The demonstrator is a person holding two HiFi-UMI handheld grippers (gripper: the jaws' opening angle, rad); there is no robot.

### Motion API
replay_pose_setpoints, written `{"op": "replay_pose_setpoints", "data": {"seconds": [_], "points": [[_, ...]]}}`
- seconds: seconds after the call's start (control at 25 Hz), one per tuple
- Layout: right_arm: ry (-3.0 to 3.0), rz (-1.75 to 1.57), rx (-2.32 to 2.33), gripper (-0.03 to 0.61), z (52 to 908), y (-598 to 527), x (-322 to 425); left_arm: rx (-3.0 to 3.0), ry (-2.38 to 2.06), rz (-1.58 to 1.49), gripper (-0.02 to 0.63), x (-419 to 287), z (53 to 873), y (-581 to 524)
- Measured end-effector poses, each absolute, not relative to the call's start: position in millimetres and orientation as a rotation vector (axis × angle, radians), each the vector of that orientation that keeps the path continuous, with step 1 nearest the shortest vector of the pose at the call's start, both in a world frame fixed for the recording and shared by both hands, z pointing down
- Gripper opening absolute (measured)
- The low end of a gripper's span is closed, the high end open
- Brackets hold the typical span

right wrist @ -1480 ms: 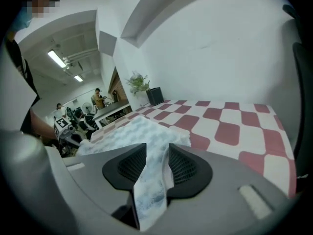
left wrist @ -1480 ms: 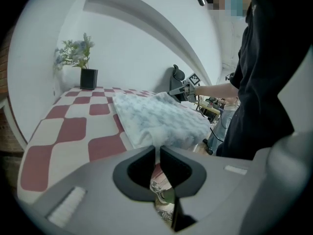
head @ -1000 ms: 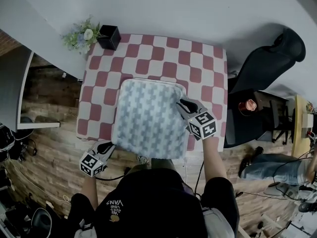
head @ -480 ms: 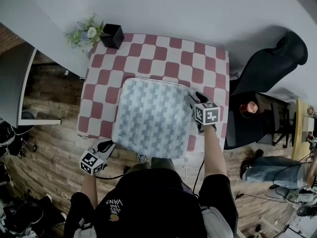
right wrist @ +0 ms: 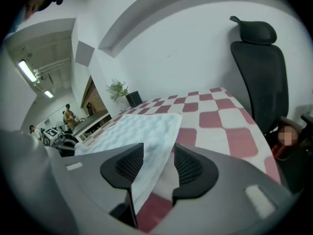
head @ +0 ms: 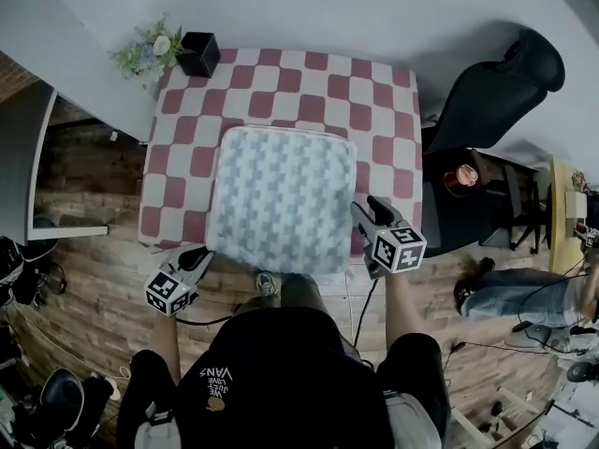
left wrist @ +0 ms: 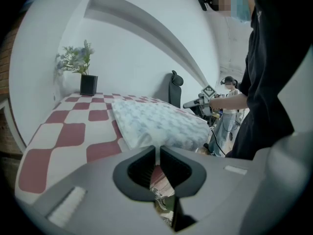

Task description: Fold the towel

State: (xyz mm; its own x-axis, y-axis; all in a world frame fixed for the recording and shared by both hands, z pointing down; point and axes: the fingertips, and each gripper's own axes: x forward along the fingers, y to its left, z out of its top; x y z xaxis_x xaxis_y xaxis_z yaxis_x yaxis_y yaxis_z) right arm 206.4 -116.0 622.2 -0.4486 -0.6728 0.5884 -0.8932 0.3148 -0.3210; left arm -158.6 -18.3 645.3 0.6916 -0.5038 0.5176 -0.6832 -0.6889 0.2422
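Two grippers flank the towel (head: 281,199), which lies folded into a thick, roughly square pad on the table (head: 384,92), over a red-and-white checked cloth. In the head view the grey-and-white patterned towel sits in the middle of the tabletop, pushed toward the 6 o'clock edge, with its near side hanging a little over that edge. The left gripper (head: 198,256) is at the towel's 7 o'clock corner, and its own view shows its jaws drawn almost together with only a thin white strip of the towel's corner pinched between them. The right gripper (head: 367,208) stands at about 4 o'clock from the towel's centre, just beside its right edge. Its jaws have just been opening and now stand moderately wide, and in its own view the towel's corner shows in the gap between them without either pad pressing on it. A small plant (head: 148,52) and a black pot (head: 198,54) stand at the table's 11 o'clock corner. A black office chair (head: 496,96) stands off the table at 2 o'clock.
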Motion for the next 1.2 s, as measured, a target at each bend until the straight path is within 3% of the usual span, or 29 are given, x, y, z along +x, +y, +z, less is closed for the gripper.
{"op": "replay_pose_setpoints", "data": {"seconds": [0.44,0.76,0.84,0.96,1.2], "points": [[-2.225,1.106,1.431,0.212,651,19,185,2.554,-0.895,0.525,0.029,-158,642,-9],[-2.251,1.264,1.425,0.238,681,46,167,2.59,-0.893,0.466,0.028,-156,637,-6],[-2.275,1.259,1.443,0.202,677,44,166,2.595,-0.893,0.452,0.028,-155,635,-6],[-2.333,1.233,1.43,0.099,666,46,164,2.597,-0.889,0.434,0.028,-157,632,-5],[-2.372,1.16,1.383,0.071,637,53,162,2.605,-0.871,0.444,0.026,-160,625,3]]}}
